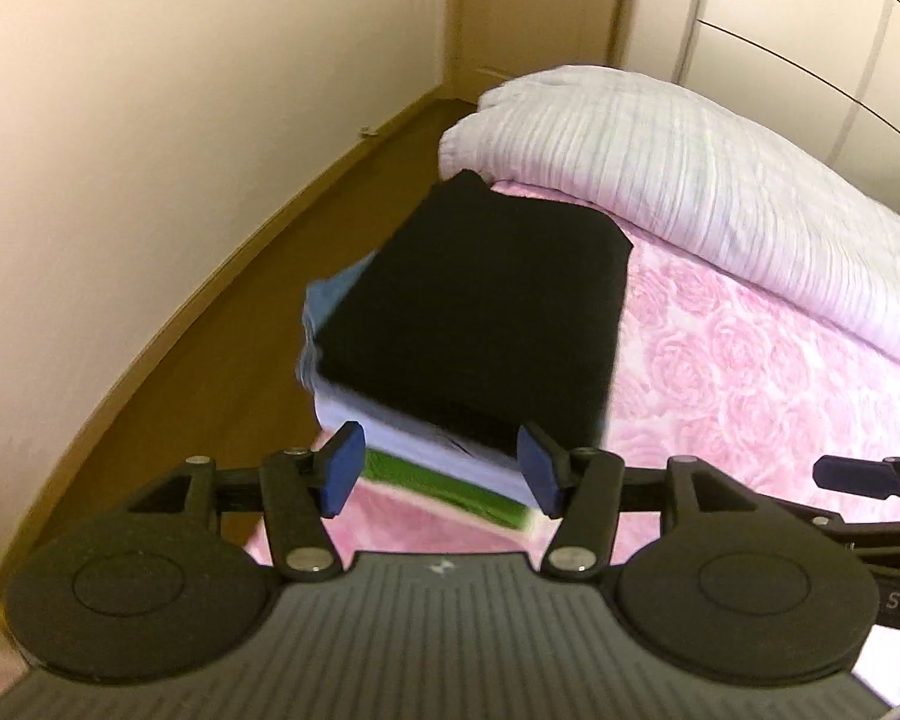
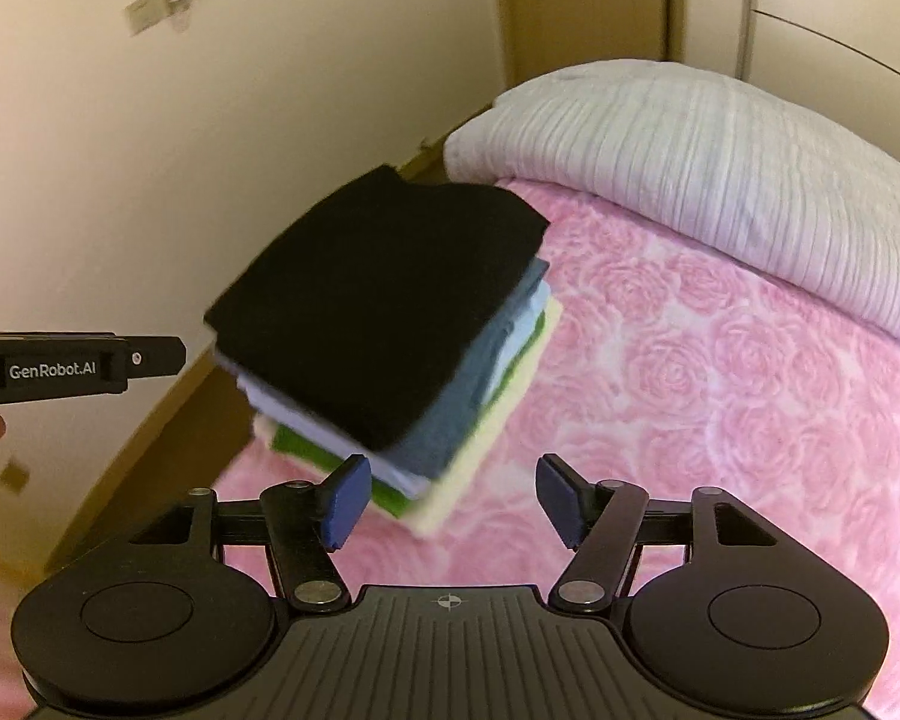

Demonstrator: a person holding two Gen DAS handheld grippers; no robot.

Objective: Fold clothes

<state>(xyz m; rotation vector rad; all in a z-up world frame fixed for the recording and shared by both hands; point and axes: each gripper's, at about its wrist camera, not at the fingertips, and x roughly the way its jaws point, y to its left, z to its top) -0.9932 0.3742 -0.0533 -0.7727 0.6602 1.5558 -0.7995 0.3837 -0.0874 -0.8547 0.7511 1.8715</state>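
Where clothes stack (image 2: 384, 324) sits, duvet (image 2: 720, 180) behind

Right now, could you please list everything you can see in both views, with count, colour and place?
stack of folded clothes: one pile, black on top, then blue, pale blue, green and cream layers, at the bed's edge near the wall
bedsheet: one, pink with roses, covering the bed
duvet: one, white striped, rolled at the far end
floor: brown wood, between bed and wall
wall: cream, with switches
left hand-held gripper: one, black with blue pads, open
right hand-held gripper: one, same colours, open
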